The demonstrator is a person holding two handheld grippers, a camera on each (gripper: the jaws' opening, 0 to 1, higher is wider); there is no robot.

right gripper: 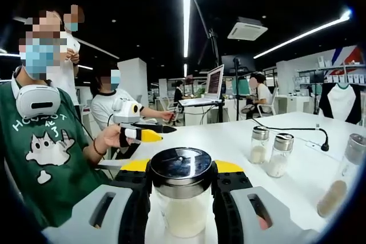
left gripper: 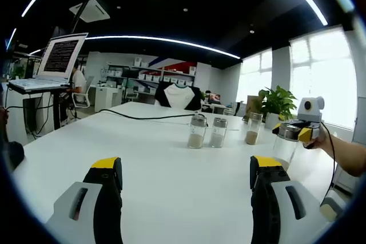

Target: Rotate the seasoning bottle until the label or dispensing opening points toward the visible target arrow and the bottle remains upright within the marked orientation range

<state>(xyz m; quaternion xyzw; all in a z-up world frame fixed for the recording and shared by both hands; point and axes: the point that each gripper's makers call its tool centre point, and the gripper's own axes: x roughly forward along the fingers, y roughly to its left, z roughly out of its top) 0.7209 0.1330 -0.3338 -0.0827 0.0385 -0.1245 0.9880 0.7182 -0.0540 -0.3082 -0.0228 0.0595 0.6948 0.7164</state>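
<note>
The right gripper [right gripper: 182, 198] is clamped on a seasoning bottle [right gripper: 180, 198], one jaw pressed against each side of the glass just under its shiny metal cap. The bottle stands upright between the jaws, its long axis running straight up and its cap facing the camera, so any turning would be a twist about that vertical axis. Beyond it and to the right, two small shakers [right gripper: 270, 150] stand close together on the white table [right gripper: 229, 138], and a taller jar [right gripper: 342, 176] sits further right.

The left gripper [left gripper: 186, 178] is released, its jaws spread wide with nothing between them, hovering over the table. From it, the held bottle [left gripper: 287, 141] lies ahead and well to the right, in the other gripper. I cannot make out a target arrow in either view.
</note>
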